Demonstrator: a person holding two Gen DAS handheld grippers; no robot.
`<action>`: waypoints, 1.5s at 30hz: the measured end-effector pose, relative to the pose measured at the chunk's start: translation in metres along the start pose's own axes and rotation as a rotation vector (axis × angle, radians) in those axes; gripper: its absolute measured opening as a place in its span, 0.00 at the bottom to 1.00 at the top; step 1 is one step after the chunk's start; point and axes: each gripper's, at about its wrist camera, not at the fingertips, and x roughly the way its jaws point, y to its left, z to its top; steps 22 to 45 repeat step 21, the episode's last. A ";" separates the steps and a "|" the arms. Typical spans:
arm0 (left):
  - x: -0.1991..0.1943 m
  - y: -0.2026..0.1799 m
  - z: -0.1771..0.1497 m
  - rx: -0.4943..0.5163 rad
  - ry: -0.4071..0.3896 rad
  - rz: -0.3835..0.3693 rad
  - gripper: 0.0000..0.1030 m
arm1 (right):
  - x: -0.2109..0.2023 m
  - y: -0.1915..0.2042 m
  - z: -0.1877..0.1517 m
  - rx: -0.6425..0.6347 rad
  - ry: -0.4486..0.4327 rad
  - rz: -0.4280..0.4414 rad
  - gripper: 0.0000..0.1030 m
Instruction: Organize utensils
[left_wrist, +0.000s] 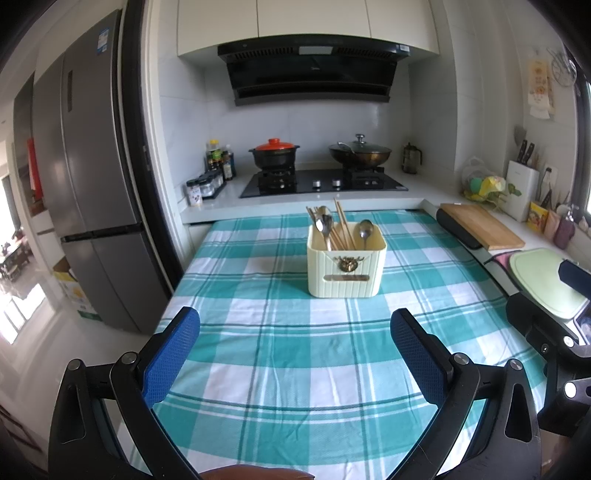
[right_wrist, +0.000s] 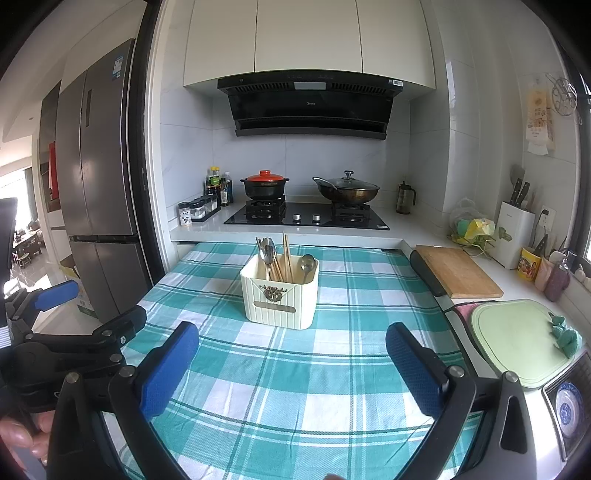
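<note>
Spoon (left_wrist: 365, 229) bowls, chopsticks (left_wrist: 341, 225) show; lower ends hidden in caddy (left_wrist: 347, 271).

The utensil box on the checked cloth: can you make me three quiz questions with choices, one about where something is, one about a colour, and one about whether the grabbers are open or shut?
1. Where are the chopsticks?
A. lying on the cloth
B. standing in the box
C. on the stove

2. What colour is the lid of the left pot?
A. green
B. white
C. red-orange

3. How are both grippers?
A. jaws open and empty
B. shut on a spoon
C. shut on the box

Answers:
1. B: the chopsticks poke up out of the box beside the spoons.
2. C: the lid is red-orange on a black pot.
3. A: the left gripper and right gripper show wide gaps with only cloth between.
</note>
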 end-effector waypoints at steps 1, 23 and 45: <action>0.000 0.000 0.000 0.000 0.000 -0.001 1.00 | 0.000 0.001 0.000 0.000 0.000 0.000 1.00; -0.003 -0.002 -0.003 0.018 -0.017 -0.023 1.00 | 0.002 -0.003 -0.003 -0.001 0.004 -0.002 1.00; -0.003 -0.002 -0.003 0.018 -0.017 -0.023 1.00 | 0.002 -0.003 -0.003 -0.001 0.004 -0.002 1.00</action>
